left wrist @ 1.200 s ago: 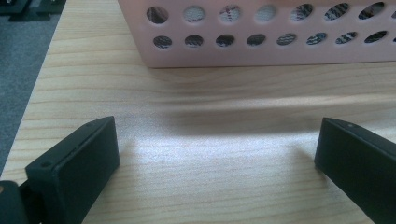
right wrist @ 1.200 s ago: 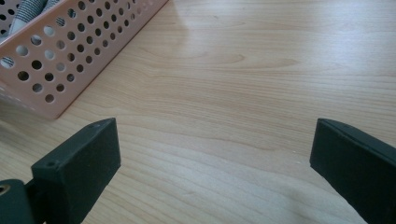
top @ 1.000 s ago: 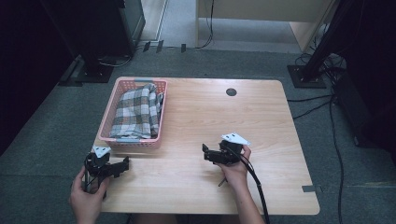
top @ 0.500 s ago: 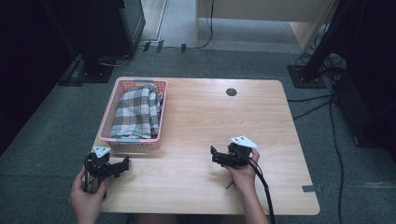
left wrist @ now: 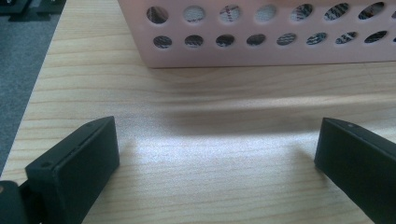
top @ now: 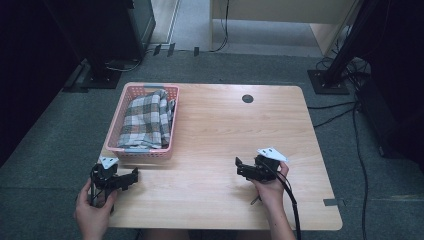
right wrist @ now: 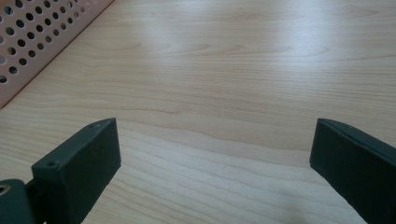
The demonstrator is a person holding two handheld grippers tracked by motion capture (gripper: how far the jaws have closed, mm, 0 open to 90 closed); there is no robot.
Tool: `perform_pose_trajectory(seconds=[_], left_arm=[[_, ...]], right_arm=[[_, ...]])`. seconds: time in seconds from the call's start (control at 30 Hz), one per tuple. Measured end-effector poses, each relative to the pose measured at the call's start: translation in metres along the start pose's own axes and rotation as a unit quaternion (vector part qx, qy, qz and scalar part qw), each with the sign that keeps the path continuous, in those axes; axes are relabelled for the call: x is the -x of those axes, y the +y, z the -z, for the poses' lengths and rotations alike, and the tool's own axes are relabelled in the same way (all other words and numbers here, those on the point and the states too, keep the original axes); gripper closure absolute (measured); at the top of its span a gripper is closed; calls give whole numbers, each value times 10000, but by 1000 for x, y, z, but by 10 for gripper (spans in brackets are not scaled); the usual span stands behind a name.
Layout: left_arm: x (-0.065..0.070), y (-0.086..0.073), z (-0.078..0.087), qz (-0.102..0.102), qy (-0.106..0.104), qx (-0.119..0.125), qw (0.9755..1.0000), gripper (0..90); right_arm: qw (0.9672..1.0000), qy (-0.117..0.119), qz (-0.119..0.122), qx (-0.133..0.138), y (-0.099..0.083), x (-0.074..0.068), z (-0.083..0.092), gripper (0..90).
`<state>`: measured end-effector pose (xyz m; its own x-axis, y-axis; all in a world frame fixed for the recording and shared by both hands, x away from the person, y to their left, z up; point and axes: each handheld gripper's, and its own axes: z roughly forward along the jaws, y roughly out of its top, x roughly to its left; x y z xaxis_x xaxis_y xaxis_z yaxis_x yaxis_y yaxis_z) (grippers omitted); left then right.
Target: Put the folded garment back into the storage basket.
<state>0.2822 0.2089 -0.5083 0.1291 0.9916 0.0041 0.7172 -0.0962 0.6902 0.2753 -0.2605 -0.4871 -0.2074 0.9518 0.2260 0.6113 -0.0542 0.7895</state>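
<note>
High view looked forward and down from above the near edge, taking in the whole table (top: 220,125) and surrounding floor. Left gripper view sat low, close to the tabletop, facing the pink basket (left wrist: 261,42) wall. Right gripper view, equally low, faced bare wood; basket (right wrist: 32,42) corner shared.

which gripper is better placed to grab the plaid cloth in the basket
Left. The left gripper, jaws open, sits just in front of the pink basket holding the plaid cloth; the right gripper is farther off.
</note>
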Motion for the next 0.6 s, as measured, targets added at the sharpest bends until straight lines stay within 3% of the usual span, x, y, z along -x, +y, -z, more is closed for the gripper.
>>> perform_pose_trajectory(seconds=[0.6], left_arm=[[0, 0, 0, 1, 0, 4, 10000, 0]], right_arm=[[9995, -195, -208, 109, -4, 32, 29, 23]])
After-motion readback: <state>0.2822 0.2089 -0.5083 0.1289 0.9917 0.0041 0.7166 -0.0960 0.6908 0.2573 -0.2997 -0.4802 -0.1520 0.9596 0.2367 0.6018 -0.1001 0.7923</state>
